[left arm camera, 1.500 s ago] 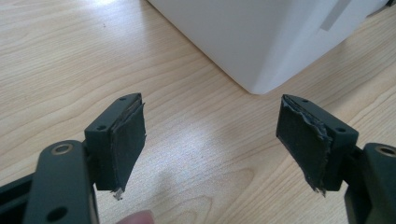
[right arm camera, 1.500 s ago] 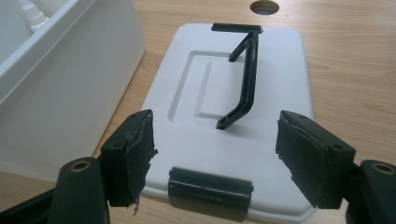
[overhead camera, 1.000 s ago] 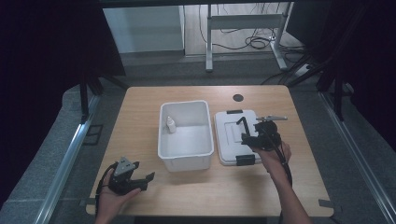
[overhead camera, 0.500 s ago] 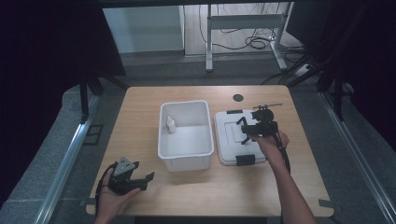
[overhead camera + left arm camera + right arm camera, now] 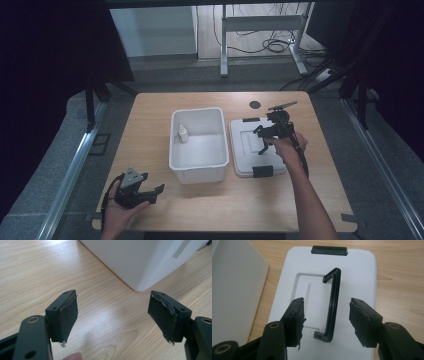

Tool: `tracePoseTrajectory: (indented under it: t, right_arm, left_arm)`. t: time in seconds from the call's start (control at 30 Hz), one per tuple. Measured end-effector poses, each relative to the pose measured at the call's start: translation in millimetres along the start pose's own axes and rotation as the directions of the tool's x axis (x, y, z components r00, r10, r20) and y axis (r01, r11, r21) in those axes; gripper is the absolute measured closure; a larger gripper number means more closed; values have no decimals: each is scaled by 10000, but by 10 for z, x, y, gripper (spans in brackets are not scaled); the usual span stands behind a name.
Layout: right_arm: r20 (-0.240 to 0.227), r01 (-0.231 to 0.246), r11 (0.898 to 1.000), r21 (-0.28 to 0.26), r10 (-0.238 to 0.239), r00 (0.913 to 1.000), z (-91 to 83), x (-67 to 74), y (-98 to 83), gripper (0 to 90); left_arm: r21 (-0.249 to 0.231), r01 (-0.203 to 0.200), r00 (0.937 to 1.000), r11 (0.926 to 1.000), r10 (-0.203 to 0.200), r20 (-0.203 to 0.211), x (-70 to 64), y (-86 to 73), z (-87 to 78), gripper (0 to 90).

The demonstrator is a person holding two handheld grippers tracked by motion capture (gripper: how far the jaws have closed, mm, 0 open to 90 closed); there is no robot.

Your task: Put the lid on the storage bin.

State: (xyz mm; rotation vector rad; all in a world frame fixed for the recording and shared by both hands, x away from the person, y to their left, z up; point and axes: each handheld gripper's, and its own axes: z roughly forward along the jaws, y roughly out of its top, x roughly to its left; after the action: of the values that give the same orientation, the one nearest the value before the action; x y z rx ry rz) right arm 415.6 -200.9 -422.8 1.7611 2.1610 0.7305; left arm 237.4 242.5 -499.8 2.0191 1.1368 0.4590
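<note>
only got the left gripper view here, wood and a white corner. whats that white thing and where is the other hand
Observer: The white corner is an open bin at the table's middle; a small white bottle stands inside by its left wall.
Operator: and the other hand
Observer: The right tongs hang open over a white lid that lies flat to the right of the bin.
Operator: anything between them
Observer: The lid's black handle stands up from it, between the two pads and touching neither.
Operator: my tongs near the bin
Observer: The left tongs sit low at the table's near left, open, apart from the bin's near left corner.
</note>
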Motion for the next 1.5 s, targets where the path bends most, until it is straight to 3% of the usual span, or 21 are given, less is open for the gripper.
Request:
tracePoseTrajectory:
  t: [0.3,0.7,0.73,1.17,1.5]
  right_arm:
    - [-112,30,9965,839,-20,9999,132,-53,83,528]
    - [97,9,9913,1320,-22,10000,261,-65,187,599]
    - [121,49,9879,1549,-69,9999,308,-73,204,608]
    - [-82,-470,9762,2118,498,9987,504,-166,237,691]
    - [-370,-714,9641,2556,835,9958,551,-201,266,768]
  left_arm:
    - [23,-21,10000,10000,21,12,-6,1,6,241]
    - [26,-27,10000,10000,27,54,-11,3,12,241]
    - [23,-28,10000,10000,27,58,-11,3,13,241]
    - [38,-24,10000,10000,23,74,-11,1,25,241]
    - [49,-40,10000,10000,40,80,-13,2,28,241]
